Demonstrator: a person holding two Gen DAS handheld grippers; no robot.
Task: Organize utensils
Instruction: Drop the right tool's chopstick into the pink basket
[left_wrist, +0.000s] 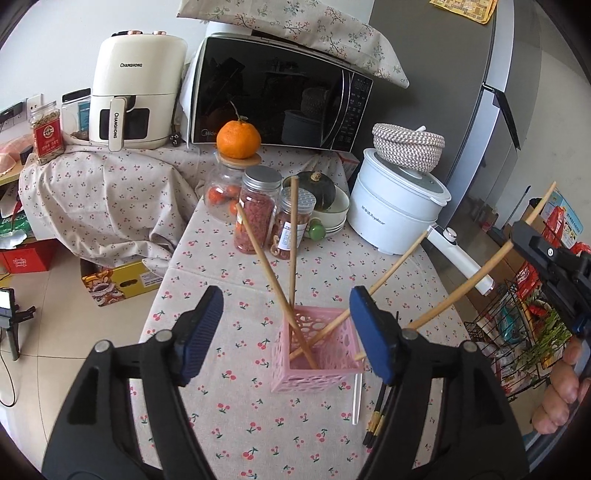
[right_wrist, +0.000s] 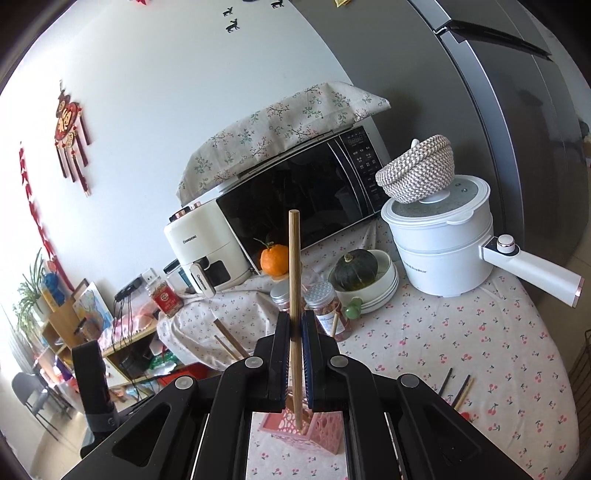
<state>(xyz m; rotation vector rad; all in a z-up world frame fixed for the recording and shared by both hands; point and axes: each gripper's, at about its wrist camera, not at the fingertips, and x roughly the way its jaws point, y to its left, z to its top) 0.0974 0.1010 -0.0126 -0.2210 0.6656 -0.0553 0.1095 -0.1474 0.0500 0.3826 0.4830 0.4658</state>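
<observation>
A pink perforated holder (left_wrist: 317, 354) stands on the cherry-print tablecloth and holds three wooden chopsticks (left_wrist: 275, 284) leaning apart. My left gripper (left_wrist: 288, 336) is open, its blue pads either side of the holder's near-left part, holding nothing. My right gripper (right_wrist: 295, 332) is shut on one wooden chopstick (right_wrist: 294, 266), held upright with its lower end inside the holder (right_wrist: 317, 430). In the left wrist view that chopstick (left_wrist: 476, 275) slants from the right gripper (left_wrist: 517, 236) down to the holder. Dark chopsticks (left_wrist: 375, 421) and a white one (left_wrist: 356, 398) lie on the cloth beside the holder.
Behind the holder stand spice jars (left_wrist: 256, 210), a glass jar topped by an orange (left_wrist: 238, 138), a squash in stacked bowls (left_wrist: 325, 206), a white electric pot (left_wrist: 397, 206) with a woven basket, a microwave (left_wrist: 273, 99) and an air fryer (left_wrist: 135, 99). A wire rack (left_wrist: 517, 332) stands right.
</observation>
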